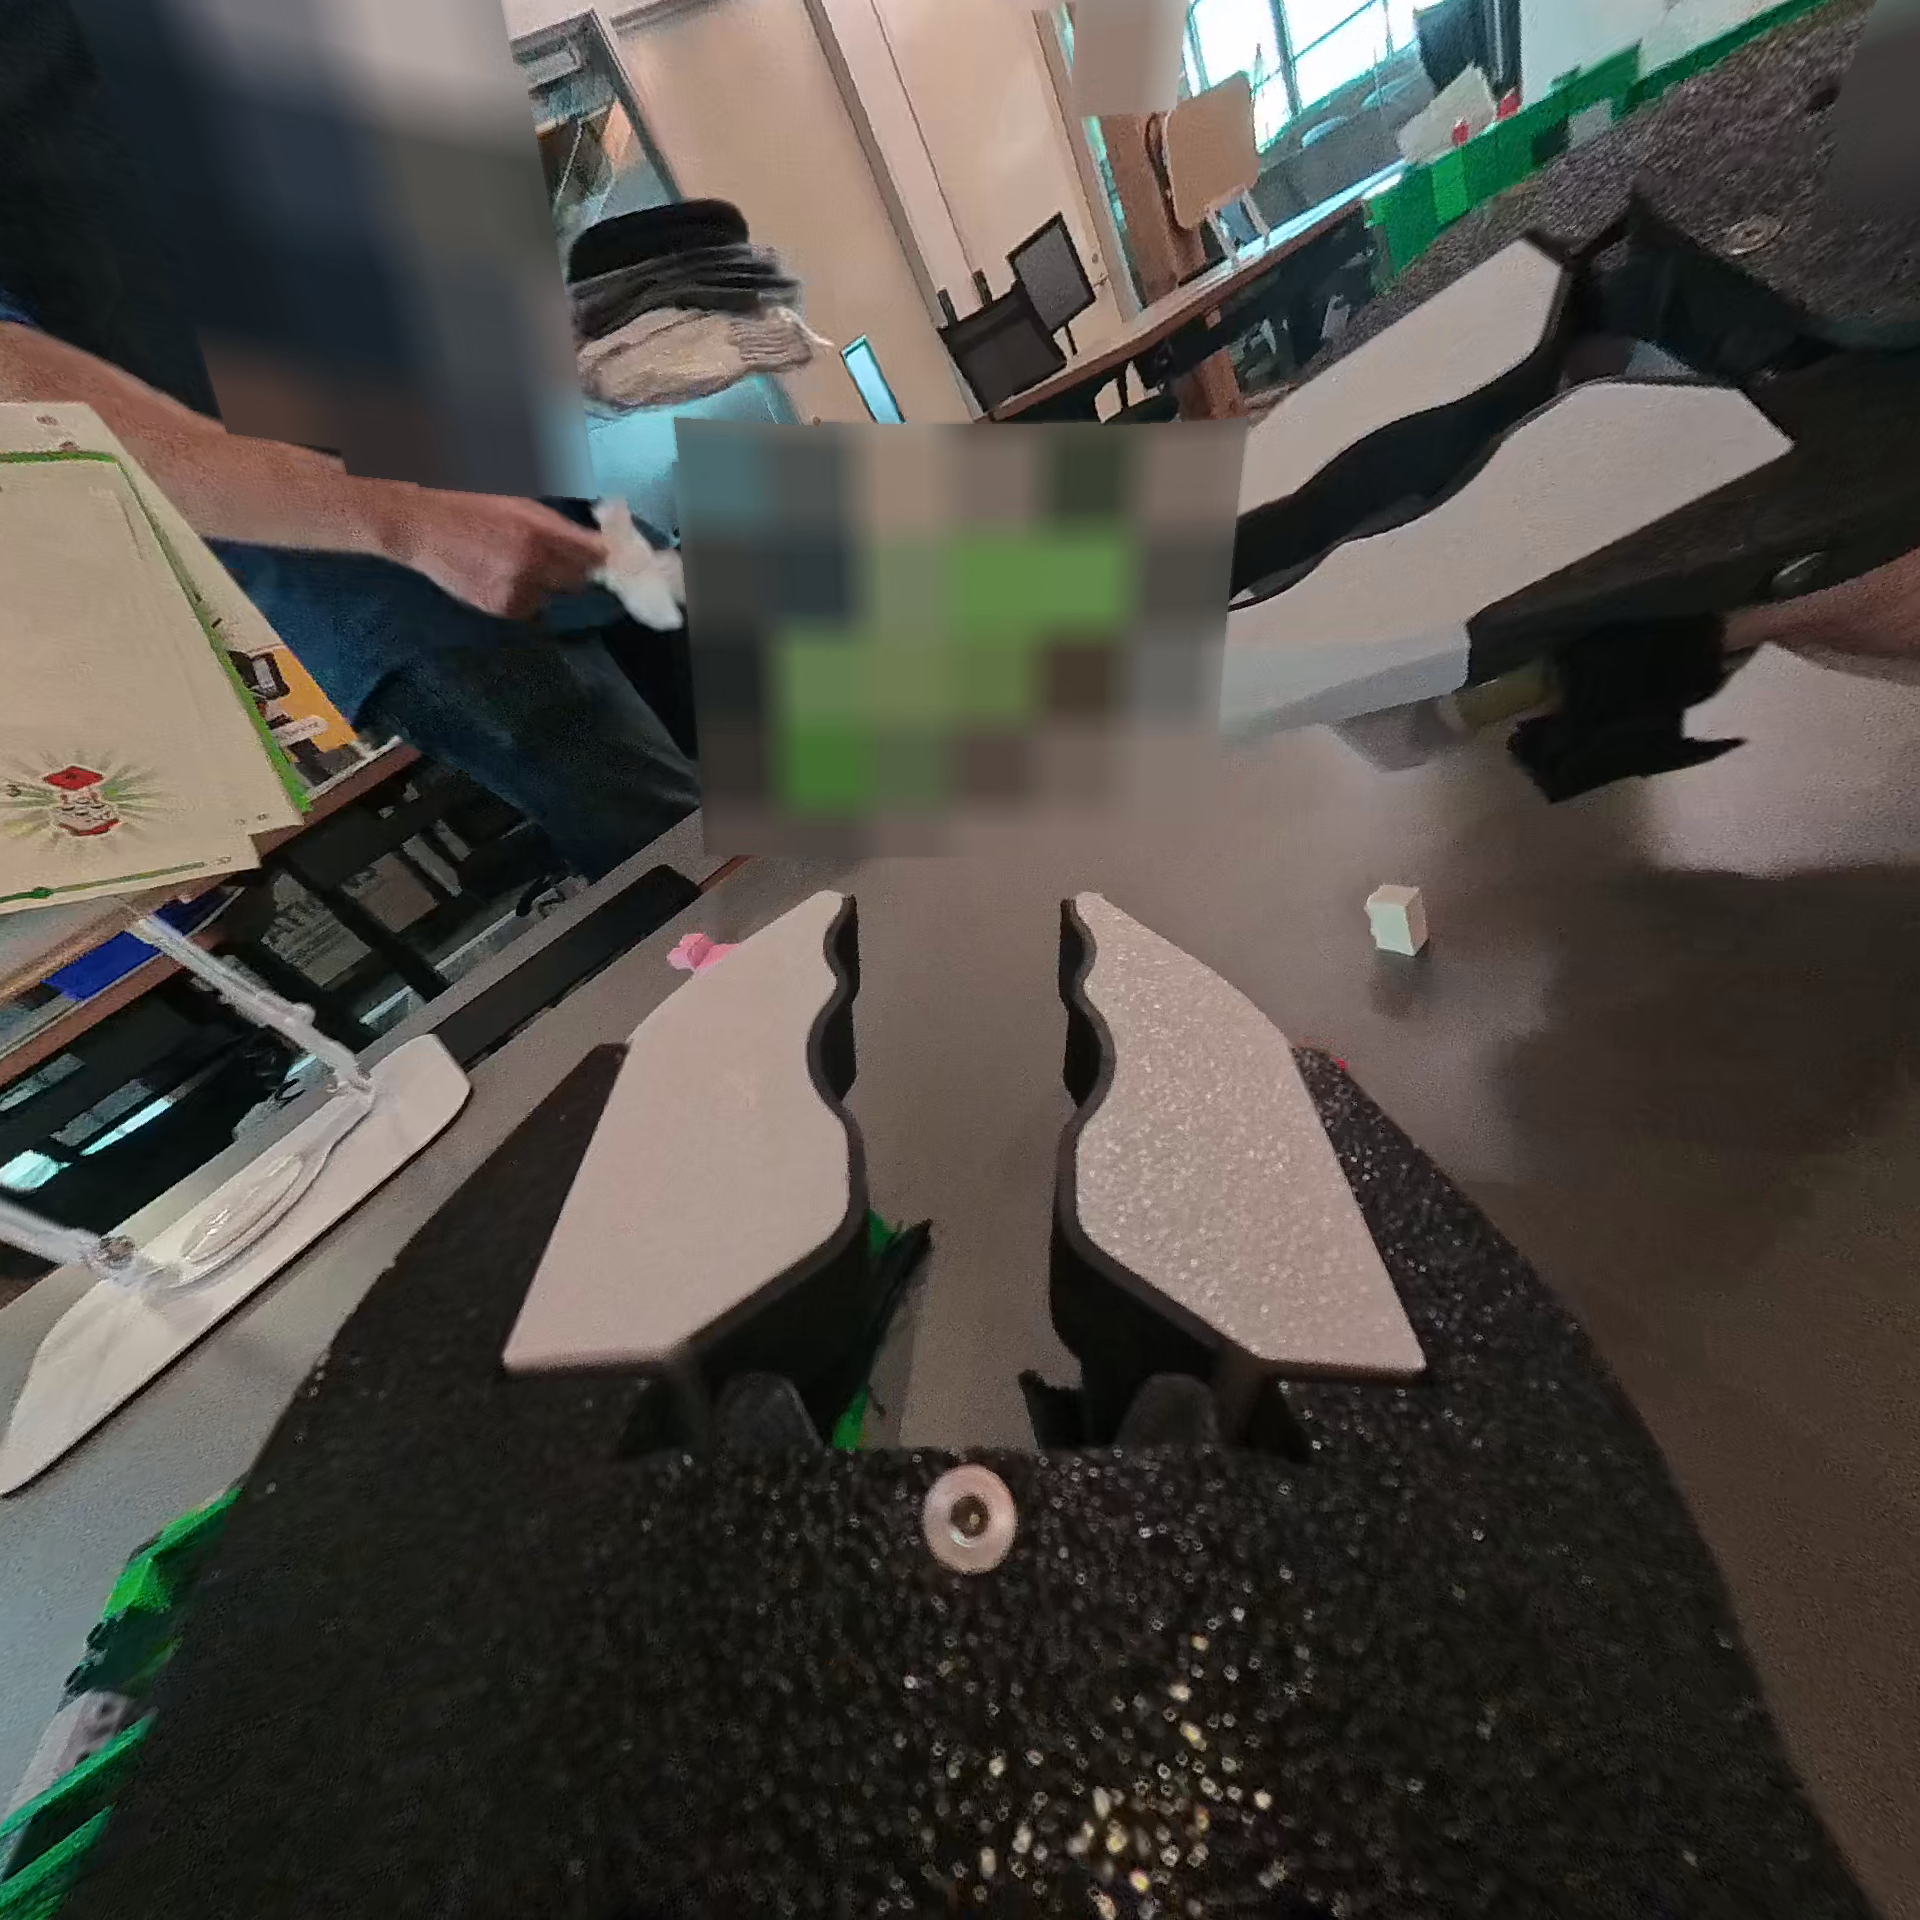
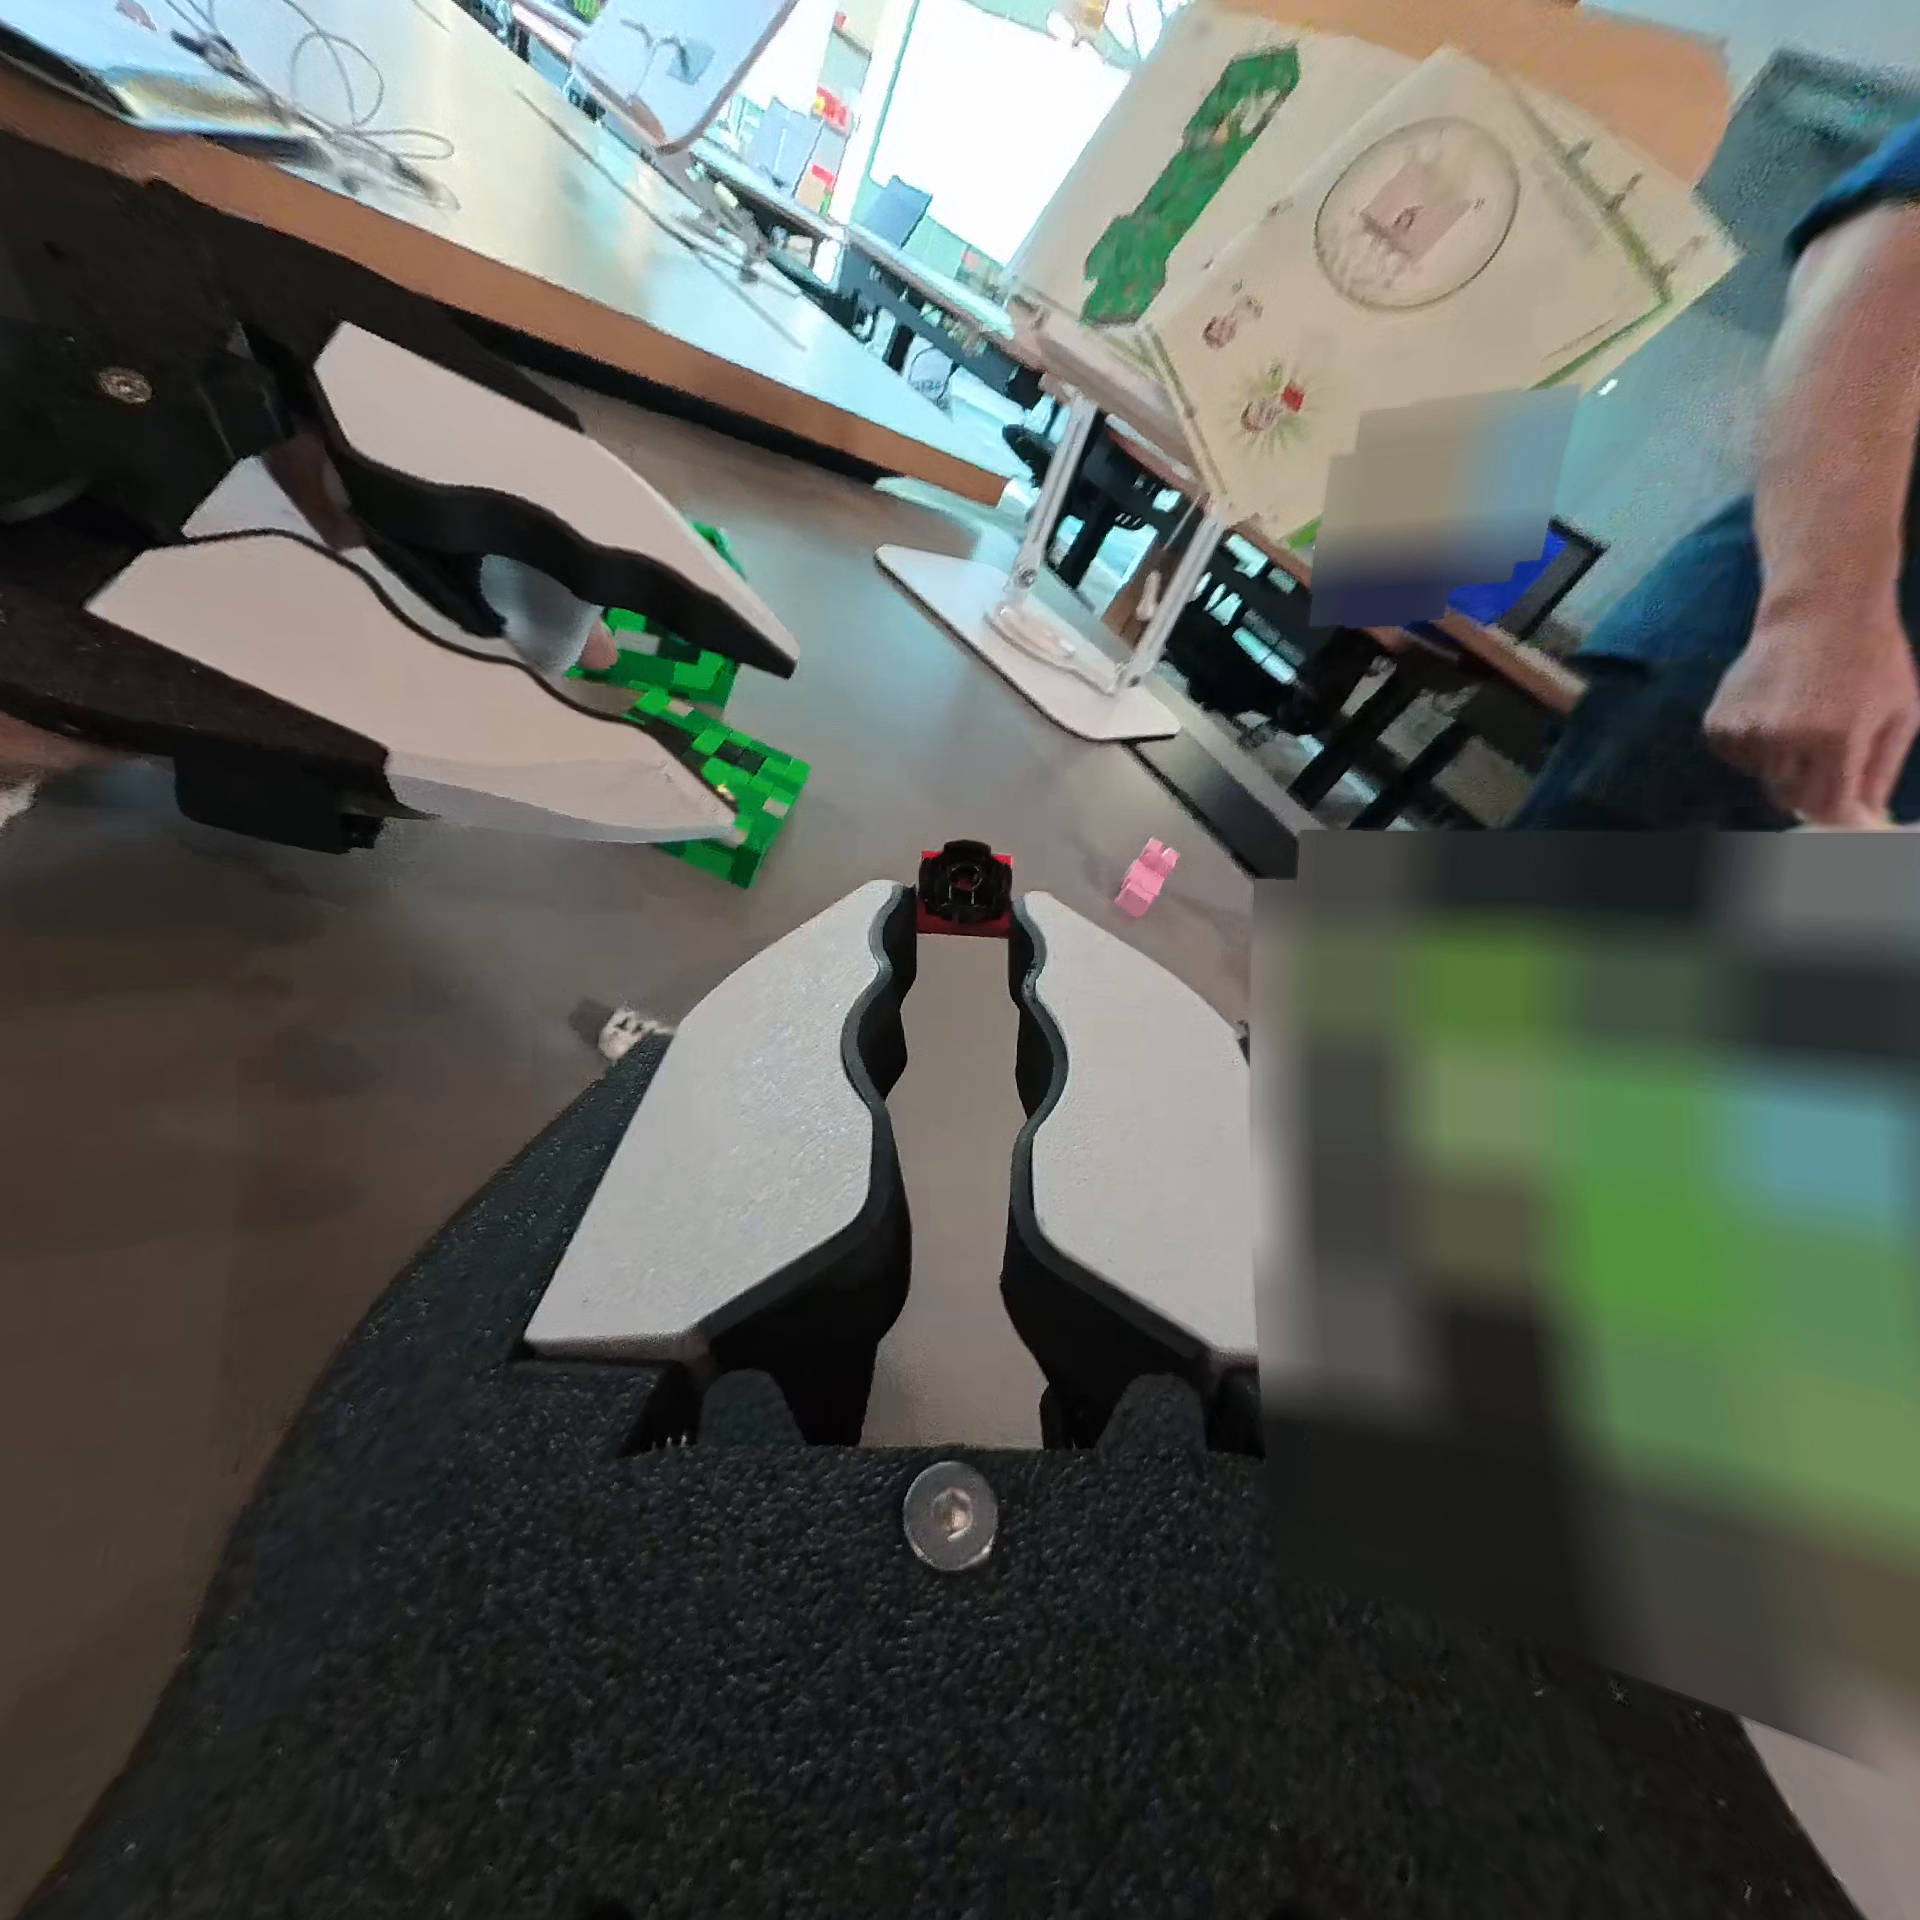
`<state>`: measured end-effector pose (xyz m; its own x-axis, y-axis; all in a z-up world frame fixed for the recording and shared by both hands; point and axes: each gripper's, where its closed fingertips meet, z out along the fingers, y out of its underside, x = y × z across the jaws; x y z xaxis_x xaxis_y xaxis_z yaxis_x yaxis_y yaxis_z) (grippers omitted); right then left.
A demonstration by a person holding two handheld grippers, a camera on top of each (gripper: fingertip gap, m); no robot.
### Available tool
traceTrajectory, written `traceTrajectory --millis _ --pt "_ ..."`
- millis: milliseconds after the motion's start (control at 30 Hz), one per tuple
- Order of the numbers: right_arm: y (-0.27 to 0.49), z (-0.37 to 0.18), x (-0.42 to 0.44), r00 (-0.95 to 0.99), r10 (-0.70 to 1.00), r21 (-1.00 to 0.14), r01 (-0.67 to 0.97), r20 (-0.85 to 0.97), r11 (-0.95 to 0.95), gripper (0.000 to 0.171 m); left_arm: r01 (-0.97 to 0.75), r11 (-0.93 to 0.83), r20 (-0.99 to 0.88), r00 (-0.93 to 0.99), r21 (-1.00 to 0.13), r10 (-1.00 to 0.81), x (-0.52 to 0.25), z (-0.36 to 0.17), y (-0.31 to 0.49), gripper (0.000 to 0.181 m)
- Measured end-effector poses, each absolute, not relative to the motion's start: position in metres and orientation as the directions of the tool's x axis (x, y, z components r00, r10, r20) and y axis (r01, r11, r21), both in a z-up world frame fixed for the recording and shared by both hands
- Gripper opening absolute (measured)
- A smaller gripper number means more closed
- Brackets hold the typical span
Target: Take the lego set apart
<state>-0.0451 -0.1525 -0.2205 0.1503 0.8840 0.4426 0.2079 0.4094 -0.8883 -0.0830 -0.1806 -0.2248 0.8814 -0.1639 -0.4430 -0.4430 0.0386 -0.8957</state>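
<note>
Your right tool [image 2: 964, 906] pinches a small red-and-black lego piece [image 2: 963, 896] at its fingertips, just above the grey worktop [image 2: 312, 1039]. Your left tool [image 1: 958, 920] is spread apart with nothing between its tips. From the right wrist view, the green lego build [image 2: 727, 748] lies ahead-left on the worktop, partly behind your left tool; a pink piece [image 2: 1145, 878] sits just right of the right tool's tips.

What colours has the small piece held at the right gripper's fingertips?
Black on top of red, seen best in the right wrist view.
</note>
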Motion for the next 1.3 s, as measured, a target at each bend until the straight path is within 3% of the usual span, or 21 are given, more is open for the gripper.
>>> traceTrajectory --millis 100,233,400,567,800,900,1033,1167,1233,1300 --pt "-0.155 -0.212 -0.041 0.178 0.780 -0.798 0.194 0.600 0.570 0.015 -0.401 0.102 -0.414 0.878 -0.910 -0.241 -0.069 -0.220 -0.186 0.037" --pt "-0.158 -0.215 -0.041 0.177 0.537 -0.565 0.273 0.825 0.778 0.015 -0.337 0.156 -0.371 0.868 -0.928 -0.330 -0.054 -0.214 -0.191 0.039" --pt "-0.180 -0.218 -0.045 0.117 0.353 -0.371 0.224 0.928 0.901 0.015 -0.240 0.139 -0.276 0.878 -0.961 -0.391 -0.054 -0.213 -0.193 0.039" --pt "-0.182 -0.213 -0.043 0.142 0.331 -0.354 0.205 0.933 0.912 0.015 -0.225 0.127 -0.258 0.854 -0.966 -0.452 -0.045 -0.217 -0.195 0.027" --pt "-0.199 -0.210 -0.043 0.123 0.334 -0.347 0.104 0.934 0.932 0.015 -0.056 0.108 -0.110 0.794 -0.993 -0.598 -0.034 -0.212 -0.203 0.025" --pt "-0.207 -0.210 -0.041 0.104 0.364 -0.370 0.048 0.926 0.928 0.015 0.020 0.094 -0.048 0.745 -0.995 -0.665 -0.032 -0.209 -0.209 0.010" --pt "-0.212 -0.207 -0.040 0.101 0.374 -0.378 0.016 0.922 0.926 0.015 0.080 0.069 0.007 0.699 -0.994 -0.715 -0.031 -0.206 -0.213 0.009" --pt "-0.215 -0.209 -0.040 0.078 0.362 -0.363 0.000 0.929 0.932 0.015 0.102 0.070 0.019 0.683 -0.992 -0.730 -0.030 -0.205 -0.215 0.026" --pt "-0.220 -0.210 -0.040 0.062 0.359 -0.359 -0.020 0.931 0.933 0.015 0.111 0.054 0.032 0.654 -0.992 -0.756 -0.028 -0.205 -0.218 0.012" --pt "-0.222 -0.209 -0.039 0.062 0.366 -0.365 -0.028 0.929 0.931 0.015 0.139 0.035 0.060 0.624 -0.990 -0.779 -0.027 -0.205 -0.220 0.009"
